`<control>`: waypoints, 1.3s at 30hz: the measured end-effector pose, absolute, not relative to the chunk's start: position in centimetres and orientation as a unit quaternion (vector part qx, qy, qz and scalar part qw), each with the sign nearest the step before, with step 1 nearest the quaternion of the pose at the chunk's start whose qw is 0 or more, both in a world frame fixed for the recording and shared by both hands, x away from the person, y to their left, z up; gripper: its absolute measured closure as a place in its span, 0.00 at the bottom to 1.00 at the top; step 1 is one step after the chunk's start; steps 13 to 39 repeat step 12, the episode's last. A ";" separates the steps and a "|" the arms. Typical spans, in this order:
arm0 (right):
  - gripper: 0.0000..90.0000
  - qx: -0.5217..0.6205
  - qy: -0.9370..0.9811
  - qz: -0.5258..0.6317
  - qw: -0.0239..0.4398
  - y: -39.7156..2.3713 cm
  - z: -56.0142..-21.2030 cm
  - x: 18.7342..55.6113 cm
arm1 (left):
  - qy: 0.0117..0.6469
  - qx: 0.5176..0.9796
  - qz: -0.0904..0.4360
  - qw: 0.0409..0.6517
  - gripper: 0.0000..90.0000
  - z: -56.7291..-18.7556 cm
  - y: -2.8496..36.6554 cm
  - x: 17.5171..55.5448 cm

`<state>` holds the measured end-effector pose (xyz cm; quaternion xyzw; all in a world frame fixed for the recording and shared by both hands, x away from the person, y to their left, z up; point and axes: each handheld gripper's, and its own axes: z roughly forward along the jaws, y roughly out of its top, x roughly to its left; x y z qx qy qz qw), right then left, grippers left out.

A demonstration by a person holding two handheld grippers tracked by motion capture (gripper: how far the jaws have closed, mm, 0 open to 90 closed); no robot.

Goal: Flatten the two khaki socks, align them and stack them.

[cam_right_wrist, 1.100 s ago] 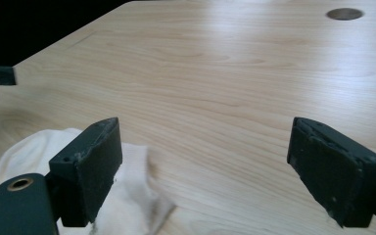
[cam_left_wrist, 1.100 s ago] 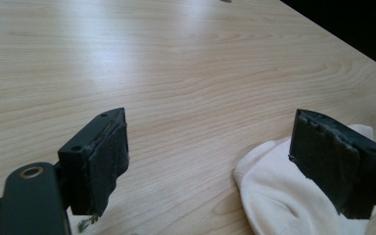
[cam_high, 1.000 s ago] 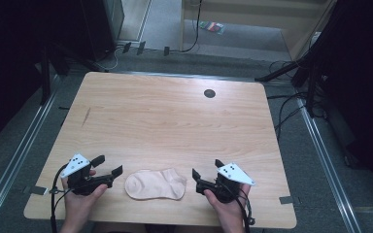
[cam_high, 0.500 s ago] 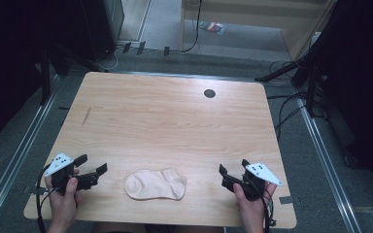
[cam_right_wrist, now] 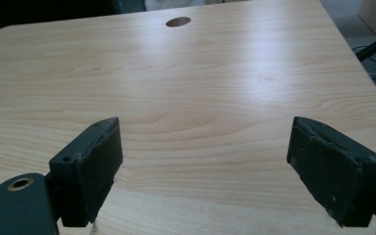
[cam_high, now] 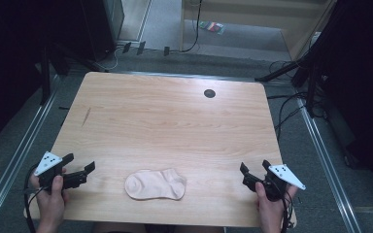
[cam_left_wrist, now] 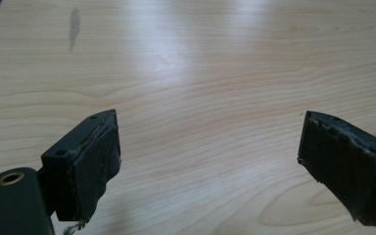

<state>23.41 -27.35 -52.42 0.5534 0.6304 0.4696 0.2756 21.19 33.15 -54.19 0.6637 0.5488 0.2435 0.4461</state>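
Here the wooden table (cam_high: 175,126) carries a pale sock (cam_high: 155,185) lying flat near its front edge — well apart from both tools. The left gripper (cam_high: 81,167) and the right gripper (cam_high: 253,167) sit at the front corners, jaws spread wide, holding nothing.

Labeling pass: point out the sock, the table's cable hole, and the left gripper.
sock (cam_high: 155,185), high view, middle of the fabric.
cable hole (cam_high: 209,93), high view, its dark centre.
left gripper (cam_high: 80,167), high view, between its open jaws.
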 end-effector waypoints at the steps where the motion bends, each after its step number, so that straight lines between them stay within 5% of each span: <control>1: 0.15 0.554 0.631 0.466 0.278 -27.6 -52.5 23.4 | 0.551 0.663 0.246 0.443 0.10 -54.2 33.5 21.2; 39: 0.15 0.575 0.631 0.445 0.271 -28.9 -54.1 23.7 | 0.557 0.665 0.262 0.423 0.10 -54.9 34.3 21.6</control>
